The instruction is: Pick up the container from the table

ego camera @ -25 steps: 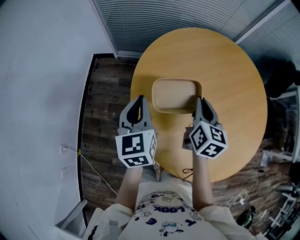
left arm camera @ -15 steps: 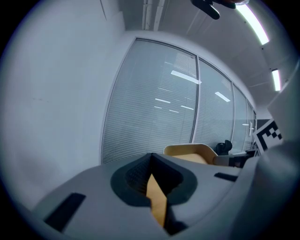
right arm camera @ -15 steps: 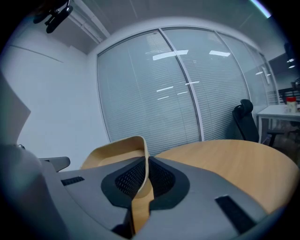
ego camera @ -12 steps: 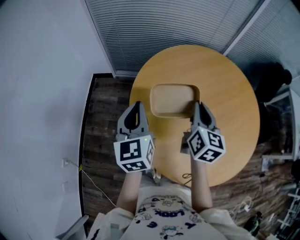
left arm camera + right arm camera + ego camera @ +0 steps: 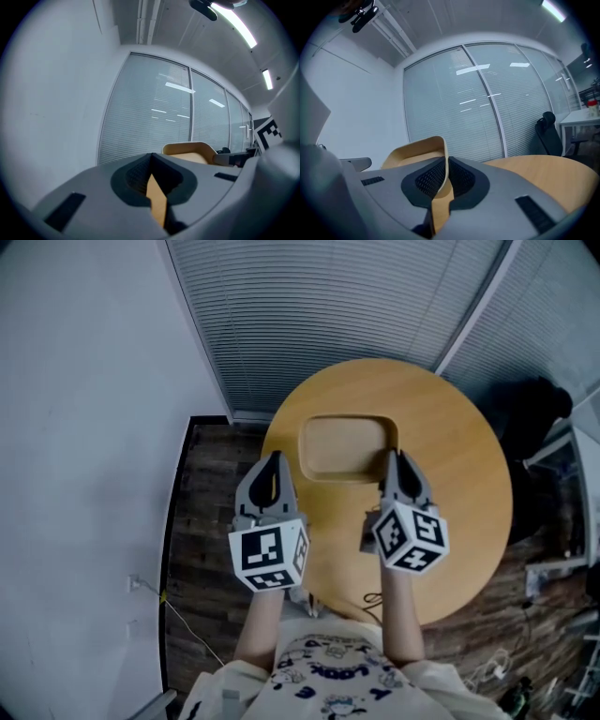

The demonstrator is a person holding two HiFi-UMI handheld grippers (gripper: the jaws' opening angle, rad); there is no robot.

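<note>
The container [image 5: 347, 448] is a shallow, light wooden tray with rounded corners, held over the round wooden table [image 5: 459, 493]. My left gripper [image 5: 274, 461] is shut on the tray's near left rim. My right gripper [image 5: 391, 461] is shut on its near right rim. In the left gripper view, a thin wooden edge of the container [image 5: 190, 150] runs between the closed jaws of the left gripper [image 5: 155, 190]. The right gripper view shows the container's curved wall [image 5: 417, 151] pinched in the right gripper [image 5: 440, 187], with the tabletop [image 5: 543, 173] lower at the right.
A window wall with closed blinds [image 5: 328, 324] stands behind the table. A black office chair [image 5: 534, 418] and a white desk [image 5: 572, 456] are to the right. Cables [image 5: 192, 592] lie on the dark wood floor [image 5: 202, 521] at the left, beside a white wall.
Both grippers stay shut on the container. It has shifted toward the table's far left edge in the head view, and more of the blinds shows now.
</note>
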